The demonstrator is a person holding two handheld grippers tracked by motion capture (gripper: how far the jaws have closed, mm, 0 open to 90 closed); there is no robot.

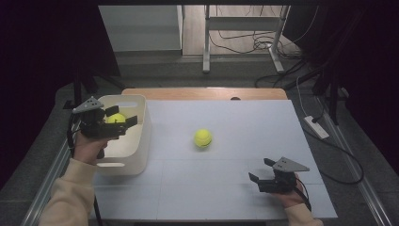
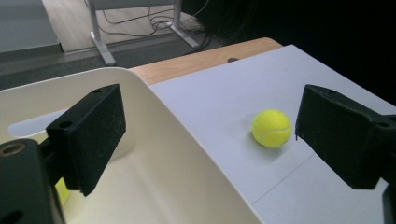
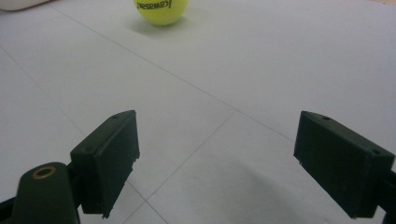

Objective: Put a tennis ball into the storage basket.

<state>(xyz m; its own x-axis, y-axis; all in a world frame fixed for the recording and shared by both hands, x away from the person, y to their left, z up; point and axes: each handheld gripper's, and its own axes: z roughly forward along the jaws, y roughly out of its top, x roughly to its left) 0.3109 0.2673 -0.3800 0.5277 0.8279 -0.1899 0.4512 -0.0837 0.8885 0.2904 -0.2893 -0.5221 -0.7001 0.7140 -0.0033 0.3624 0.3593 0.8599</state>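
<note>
Two tennis balls matter here: one already lies in the white bin (image 1: 141, 123), glimpsed as a yellow sliver low in the left gripper view (image 2: 61, 192), and the other ball (image 1: 203, 138) sits alone mid-table (image 1: 235, 188).

Nearest the person, the right gripper (image 1: 261, 172) rests low on the table with its fingers (image 3: 107, 158) spread and empty, aimed at that loose ball. It looks best placed for the pickup: slide forward, straddle the ball at its widest line, then close gently so it does not squirt away.

Farther off, the left gripper (image 1: 123, 117) hovers over the bin, fingers (image 2: 88, 135) apart, holding nothing; it should stay clear of the rim.
</note>
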